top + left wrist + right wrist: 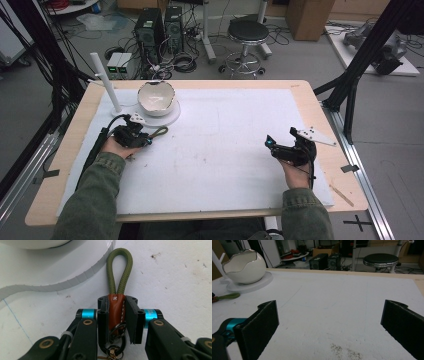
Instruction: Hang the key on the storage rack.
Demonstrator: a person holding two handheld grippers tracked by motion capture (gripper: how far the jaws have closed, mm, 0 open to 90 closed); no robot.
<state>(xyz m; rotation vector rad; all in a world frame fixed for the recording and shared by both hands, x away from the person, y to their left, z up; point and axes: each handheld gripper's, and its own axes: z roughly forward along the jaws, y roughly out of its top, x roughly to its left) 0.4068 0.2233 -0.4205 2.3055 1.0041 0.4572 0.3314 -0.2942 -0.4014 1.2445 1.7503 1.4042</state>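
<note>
While clamped in the left claw (145, 138), seen from the high view near the left edge of the white foam-covered worktop (225, 150): an olive-green cord loop keychain with a brown leather tab (159, 132), loop poking out toward the white egg-shaped ceramic bowl with a jagged silver rim (156, 98) on its round white base (172, 117), beside a white upright post (106, 82). Right claw (272, 145) well apart on the right side, spread wide and holding nothing. From the left gripper view: pads (132, 320) pressed on the leather tab (116, 312), cord loop (119, 270) lying flat on the worktop just beside the curved edge of the base (75, 281); metal rings (117, 340) dangling below, partly cut off at the bottom. From the right gripper view: both black pads far apart over bare worktop, bowl (244, 266) far off at upper left, cord end (227, 296) at the left edge. Likely risks: grip sits on the slim tab alone, so a quick lift could let it slip or swing the rings; loop could snag the base. Bowl's inside hard to make out.
</note>
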